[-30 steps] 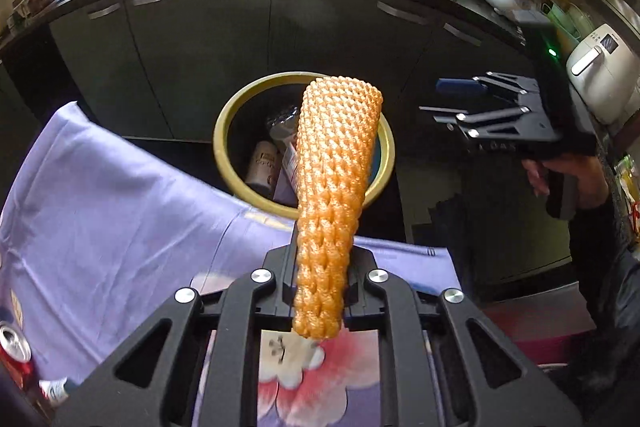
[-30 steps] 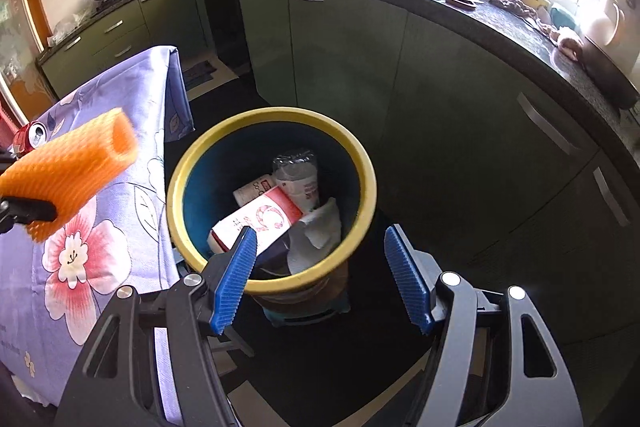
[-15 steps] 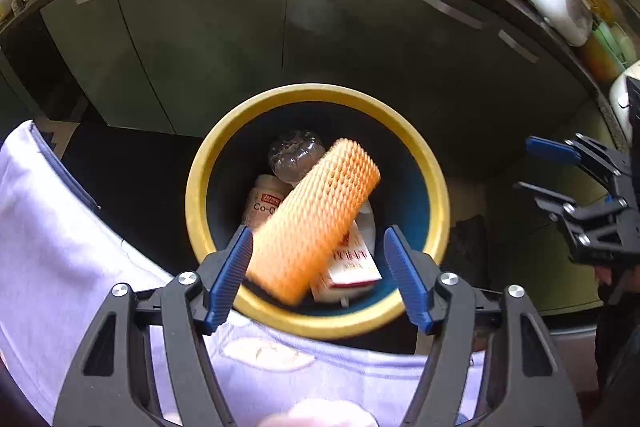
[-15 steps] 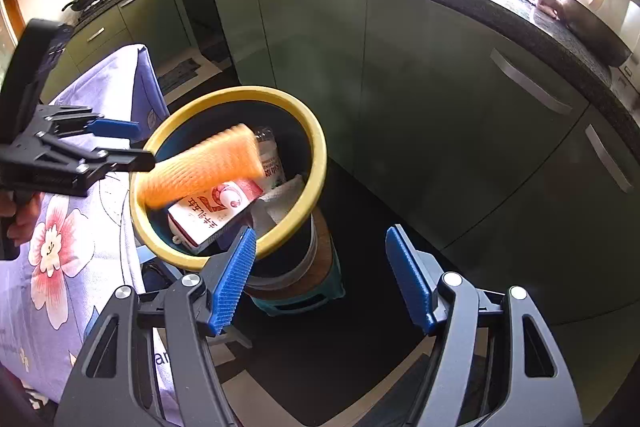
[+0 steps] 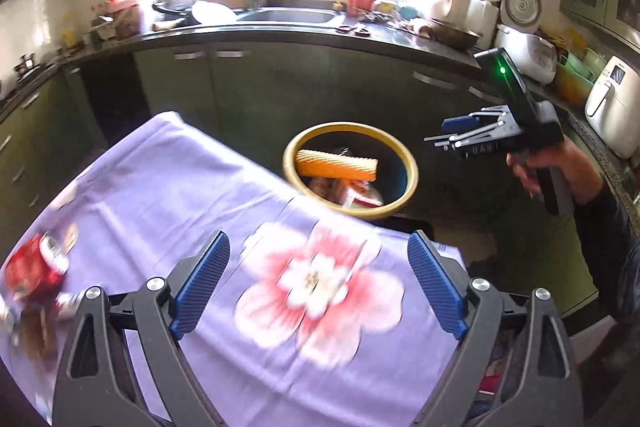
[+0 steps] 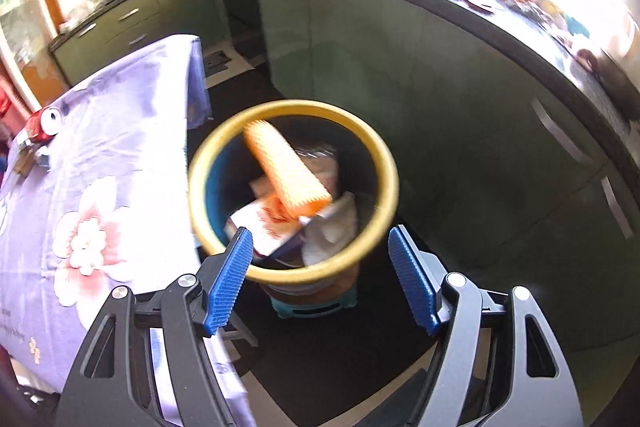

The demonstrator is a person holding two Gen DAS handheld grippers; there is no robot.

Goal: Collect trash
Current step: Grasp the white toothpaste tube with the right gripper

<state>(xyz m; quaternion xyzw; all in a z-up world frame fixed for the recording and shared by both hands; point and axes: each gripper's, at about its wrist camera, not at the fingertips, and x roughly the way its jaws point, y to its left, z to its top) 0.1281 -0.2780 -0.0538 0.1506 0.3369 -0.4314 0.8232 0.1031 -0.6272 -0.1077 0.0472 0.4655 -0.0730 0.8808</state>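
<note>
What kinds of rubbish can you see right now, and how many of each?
Orange foam net sleeve, in the bin: 1
Printed carton, in the bin: 1
Red can, on the purple cloth: 1
Total: 3 clearly visible; other bits are too blurred.

The foam sleeve [image 6: 287,174] lies in the bin [image 6: 384,163], ahead of the right gripper [image 6: 320,279]; the table [image 6: 120,131] stands left.

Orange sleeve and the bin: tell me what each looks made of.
Orange sleeve: looks like soft foam netting, matte, judging by its ribbed, knobbly surface; it lies inside the bin. Bin: probably plastic, with a smooth yellow rim and a dark blue inner wall; motion blur leaves the finish uncertain.
</note>
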